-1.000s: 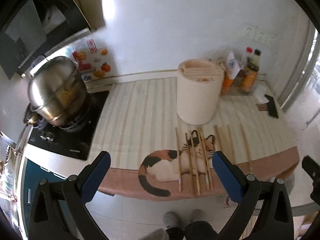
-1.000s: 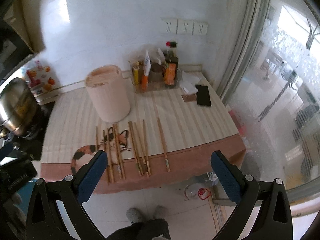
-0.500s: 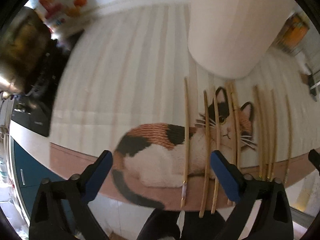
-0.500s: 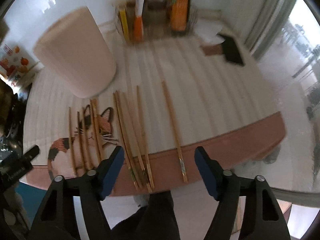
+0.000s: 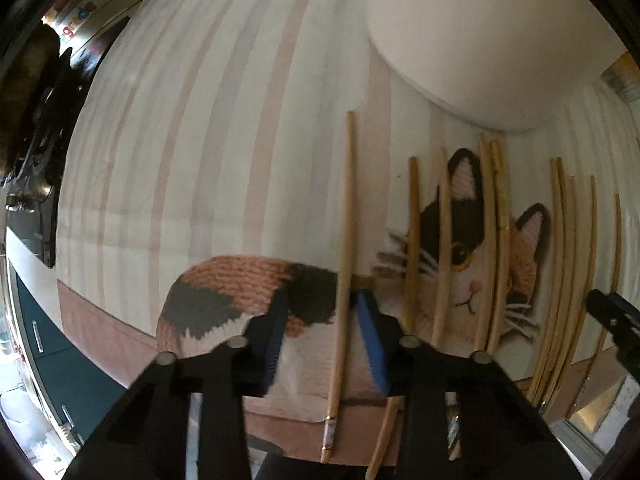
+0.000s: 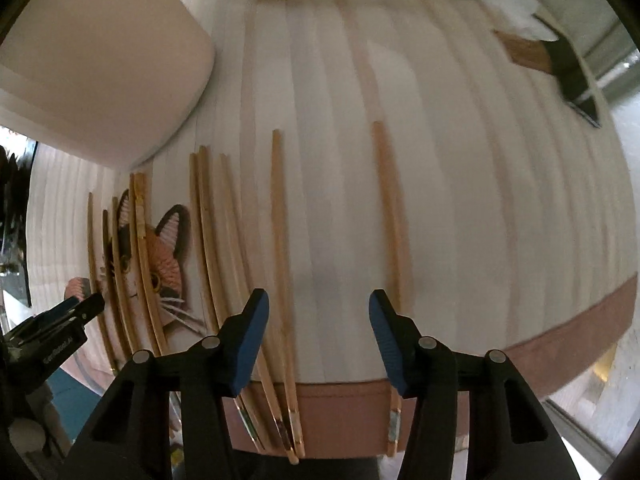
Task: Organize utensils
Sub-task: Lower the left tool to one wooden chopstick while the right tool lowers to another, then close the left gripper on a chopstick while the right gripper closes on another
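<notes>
The left tool [image 5: 322, 300] is closing around the leftmost chopstick [image 5: 345, 248], which lies between its blue pads on the cat mat [image 5: 224, 280]; whether the pads already press it is hard to tell. The right tool [image 6: 316, 300] is also closing, nothing between its pads yet, with one chopstick [image 6: 280, 248] just left and another [image 6: 390, 216] just right. More chopsticks [image 5: 560, 264] lie across the tabletop beside a pale canister [image 5: 480, 32].

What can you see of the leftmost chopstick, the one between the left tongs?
The leftmost chopstick is a thin, pale wooden stick lying flat on the cat-print mat, apart from the others. A metallic-banded cap marks its near end, which overhangs the mat's brown border. The left tongs straddle it mid-length, closing; contact with the pads is unclear.
</notes>
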Demonstrator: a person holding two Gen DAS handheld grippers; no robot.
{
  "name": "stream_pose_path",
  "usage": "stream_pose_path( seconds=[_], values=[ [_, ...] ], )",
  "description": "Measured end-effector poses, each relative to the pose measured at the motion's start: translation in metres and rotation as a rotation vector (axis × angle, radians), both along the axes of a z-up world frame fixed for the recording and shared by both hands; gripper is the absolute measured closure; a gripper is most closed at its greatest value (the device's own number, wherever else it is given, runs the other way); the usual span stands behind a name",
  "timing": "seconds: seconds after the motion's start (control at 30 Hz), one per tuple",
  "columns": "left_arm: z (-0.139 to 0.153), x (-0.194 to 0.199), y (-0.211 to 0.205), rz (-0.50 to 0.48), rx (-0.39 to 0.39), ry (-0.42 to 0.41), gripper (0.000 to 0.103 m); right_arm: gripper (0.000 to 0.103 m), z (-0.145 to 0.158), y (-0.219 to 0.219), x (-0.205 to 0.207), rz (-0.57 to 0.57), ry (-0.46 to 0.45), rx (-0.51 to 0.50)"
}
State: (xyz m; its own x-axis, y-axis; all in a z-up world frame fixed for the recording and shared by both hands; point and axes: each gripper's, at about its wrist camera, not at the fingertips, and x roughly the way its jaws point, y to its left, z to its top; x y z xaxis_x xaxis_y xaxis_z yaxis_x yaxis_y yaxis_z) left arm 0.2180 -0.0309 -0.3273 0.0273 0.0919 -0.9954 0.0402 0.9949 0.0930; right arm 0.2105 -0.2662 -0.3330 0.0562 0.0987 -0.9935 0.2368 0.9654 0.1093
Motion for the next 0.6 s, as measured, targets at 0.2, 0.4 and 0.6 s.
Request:
stream_pose_path(
  seconds=[0.2,0.4,0.6],
  values=[
    [0.002,0.0,-0.021,-0.048,0.019,0.005,0.099,0.07,-0.011,0.018,0.013,0.077,0.006,-0.046],
    [0.001,0.006,-0.027,-0.067,0.015,-0.002,0.099,0.096,-0.011,0.03,0.019,0.127,0.011,-0.128],
    [0.005,0.013,-0.013,-0.08,-0.009,0.003,0.099,0.096,-0.009,0.019,0.007,0.119,0.043,-0.143]
  ],
)
